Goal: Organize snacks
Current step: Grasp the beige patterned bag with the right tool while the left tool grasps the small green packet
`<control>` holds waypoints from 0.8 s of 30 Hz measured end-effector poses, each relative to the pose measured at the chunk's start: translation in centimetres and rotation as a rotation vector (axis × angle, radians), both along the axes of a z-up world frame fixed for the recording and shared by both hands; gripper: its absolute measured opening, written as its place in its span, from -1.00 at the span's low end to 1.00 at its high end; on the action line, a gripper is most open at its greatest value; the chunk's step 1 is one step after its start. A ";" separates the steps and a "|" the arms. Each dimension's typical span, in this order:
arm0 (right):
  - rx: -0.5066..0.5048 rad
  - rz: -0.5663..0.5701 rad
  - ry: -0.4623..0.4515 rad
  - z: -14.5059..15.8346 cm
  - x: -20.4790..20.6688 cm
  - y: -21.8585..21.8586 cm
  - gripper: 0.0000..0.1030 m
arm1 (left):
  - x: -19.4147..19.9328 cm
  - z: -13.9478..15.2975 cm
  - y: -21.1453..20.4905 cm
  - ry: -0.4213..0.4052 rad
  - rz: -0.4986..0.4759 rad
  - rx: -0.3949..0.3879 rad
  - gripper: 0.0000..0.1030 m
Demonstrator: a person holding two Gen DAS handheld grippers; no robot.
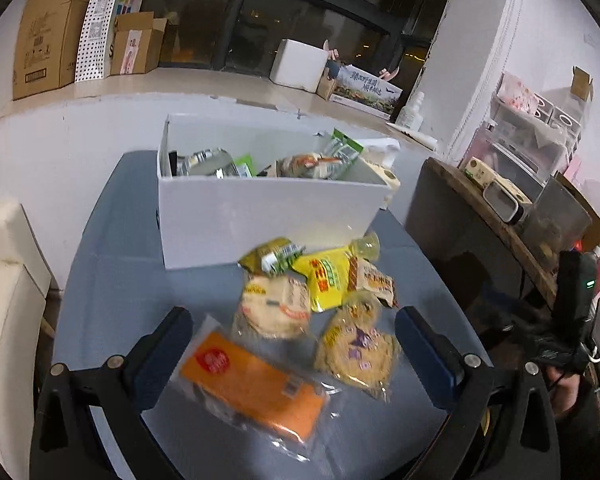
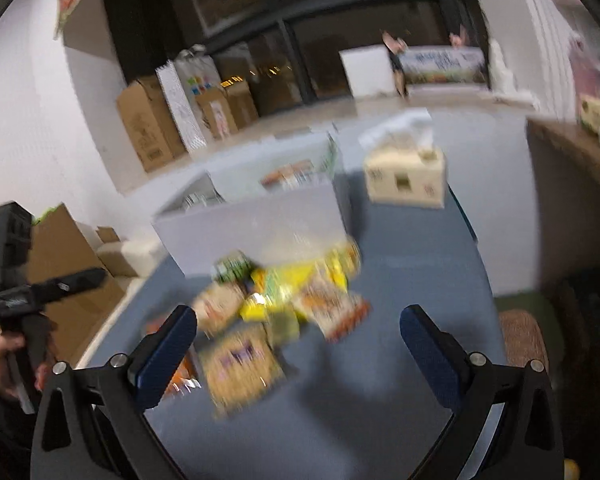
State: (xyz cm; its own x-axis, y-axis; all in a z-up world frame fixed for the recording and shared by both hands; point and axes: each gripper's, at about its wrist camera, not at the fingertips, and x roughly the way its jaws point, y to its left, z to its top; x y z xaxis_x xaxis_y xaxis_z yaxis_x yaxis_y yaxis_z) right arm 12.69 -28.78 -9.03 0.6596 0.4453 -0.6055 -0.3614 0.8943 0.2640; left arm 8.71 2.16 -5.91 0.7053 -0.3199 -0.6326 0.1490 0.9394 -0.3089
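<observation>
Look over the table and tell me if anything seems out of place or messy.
Several snack packets lie in a loose, overlapping heap on the blue table in front of the white box, not in it. In the box, a green packet pokes above the rim. Nothing looks spilled or torn.

A blue table carries a white box, loose snack packets (heaped together) and a tissue box.

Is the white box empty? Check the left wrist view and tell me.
No: the white box already holds several snack packets, visible above its front wall.
</observation>
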 end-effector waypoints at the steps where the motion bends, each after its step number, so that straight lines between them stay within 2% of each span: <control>1: -0.004 0.000 0.013 -0.5 0.1 0.0 1.00 | -0.2 -0.1 -0.1 0.004 -0.002 -0.006 1.00; 5: -0.049 0.062 0.042 -2.3 2.5 1.1 1.00 | -1.0 -0.3 -0.6 0.007 -0.012 -0.003 1.00; 9: -0.234 0.138 0.048 -4.4 7.1 3.1 1.00 | -1.0 -1.0 -0.8 0.029 -0.015 -0.004 1.00; 11: -0.293 0.167 0.061 -5.4 8.9 3.8 1.00 | -1.0 -1.3 -0.8 0.035 -0.019 -0.002 1.00; 15: -0.295 0.204 0.119 -6.8 11.3 4.6 1.00 | -0.7 -1.8 -0.8 0.056 -0.011 0.008 1.00; 18: -0.274 0.233 0.123 -6.8 11.9 5.0 0.98 | -0.4 -2.0 -0.9 0.065 -0.013 0.003 1.00; 20: -0.244 0.232 0.158 -7.0 12.6 5.0 0.92 | -0.3 -2.1 -1.0 0.067 -0.013 0.005 1.00; 22: -0.222 0.222 0.207 -7.7 13.5 4.9 0.67 | -0.3 -2.2 -1.1 0.069 -0.017 0.006 1.00; 24: -0.241 0.228 0.198 -7.9 13.6 5.2 0.63 | -0.3 -2.3 -1.3 0.071 -0.021 0.011 1.00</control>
